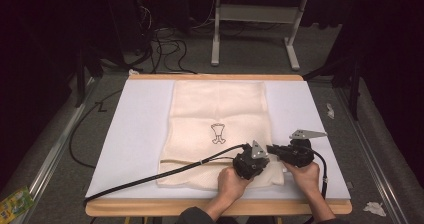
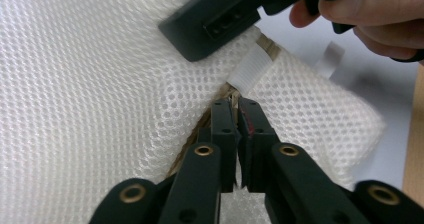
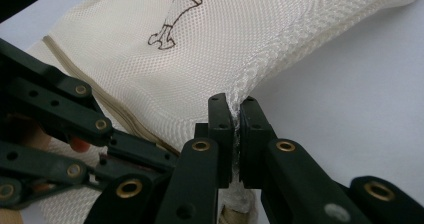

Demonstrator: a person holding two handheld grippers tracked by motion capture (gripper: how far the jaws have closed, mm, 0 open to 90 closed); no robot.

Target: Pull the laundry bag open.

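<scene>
Mesh laundry bag (image 1: 218, 134) lies flat on the white sheet covering the worktop (image 1: 135, 134), long axis running away from the person, printed motif (image 1: 218, 133) roughly mid-panel. Zipper (image 3: 120, 115) runs across near the close end.

Left gripper (image 1: 250, 160): fingers (image 2: 223, 126) closed, pinching what looks like the zipper end or pull, just below the white ribbed tab (image 2: 248, 71) at the bag's near right corner. The exact pinched part is hidden between the pads.

Right gripper (image 1: 281, 151): fingers (image 3: 220, 119) clamped on the mesh edge at the bag's right side seam, fabric bunched between the pads and lifted slightly off the sheet.

Both grippers sit just beside each other at that same corner; the right gripper's finger also shows resting on the mesh in the left gripper view.

Progress, my read: grasp phase done, with one side anchoring the fabric and the other on the zipper end. Zipper travel not started. The tan line looks like it spans the full width, and I can't tell from these views whether it's open or closed. Left to do: run the zipper across the bag while the right holds tension, then release. Early stage overall.
</scene>
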